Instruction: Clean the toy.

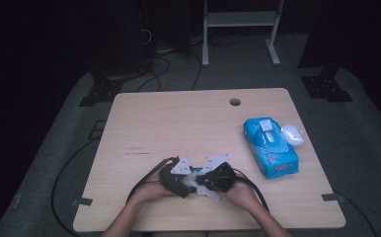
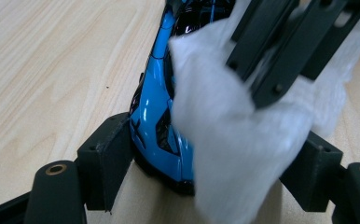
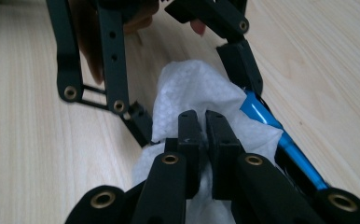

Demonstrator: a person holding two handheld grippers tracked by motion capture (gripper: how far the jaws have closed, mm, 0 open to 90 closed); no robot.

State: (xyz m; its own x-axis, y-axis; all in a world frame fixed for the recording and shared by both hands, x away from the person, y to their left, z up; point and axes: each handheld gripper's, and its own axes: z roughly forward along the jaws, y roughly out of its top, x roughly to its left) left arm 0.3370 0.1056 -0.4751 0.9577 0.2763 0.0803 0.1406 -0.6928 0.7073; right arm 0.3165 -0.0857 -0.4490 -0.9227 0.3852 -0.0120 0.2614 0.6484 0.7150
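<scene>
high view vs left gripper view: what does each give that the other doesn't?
High view: the whole table, both hands meeting near its front edge, the blue wipes pack off to the right side with a white item by it, the stand and cables beyond the table.

Left gripper view: the close detail. A blue toy car sits between the left gripper jaws, and the right gripper presses a white wipe over the car.

Both: the two grippers nose to nose, the white wipe between them, and the wooden tabletop.
</scene>
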